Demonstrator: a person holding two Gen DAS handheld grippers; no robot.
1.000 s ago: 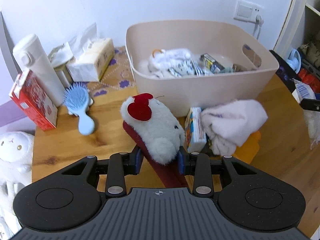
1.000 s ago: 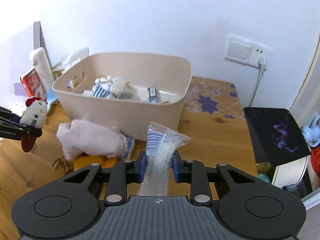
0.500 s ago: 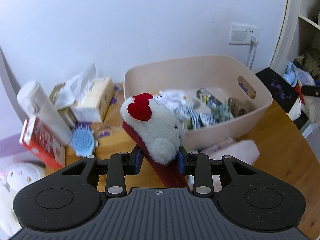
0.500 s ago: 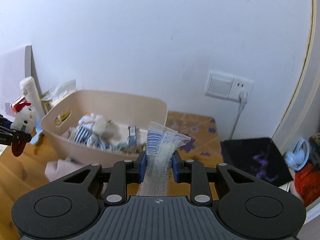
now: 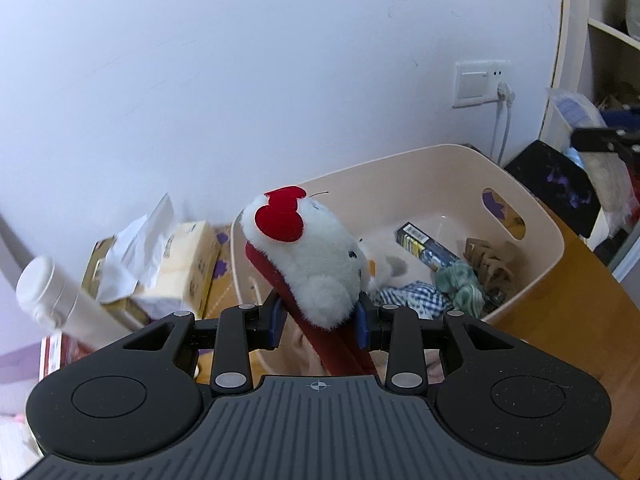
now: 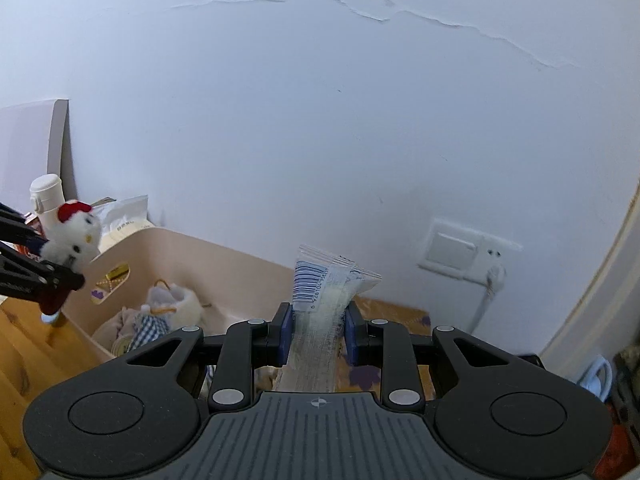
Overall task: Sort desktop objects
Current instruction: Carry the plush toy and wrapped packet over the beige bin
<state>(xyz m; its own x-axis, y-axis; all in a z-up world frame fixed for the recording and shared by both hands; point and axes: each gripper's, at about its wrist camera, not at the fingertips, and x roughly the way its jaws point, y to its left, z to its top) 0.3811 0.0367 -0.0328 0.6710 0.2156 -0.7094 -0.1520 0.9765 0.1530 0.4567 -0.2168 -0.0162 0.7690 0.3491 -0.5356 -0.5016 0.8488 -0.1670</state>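
Above the beige bin (image 5: 532,276), left claw (image 5: 318,314) is clamped on a white plush toy (image 5: 316,256) with a red bow, held over the bin's near-left rim. Right claw (image 6: 316,334) is clamped on a clear barcoded packet (image 6: 320,304), raised beside the bin (image 6: 224,264), above the table (image 6: 24,344).
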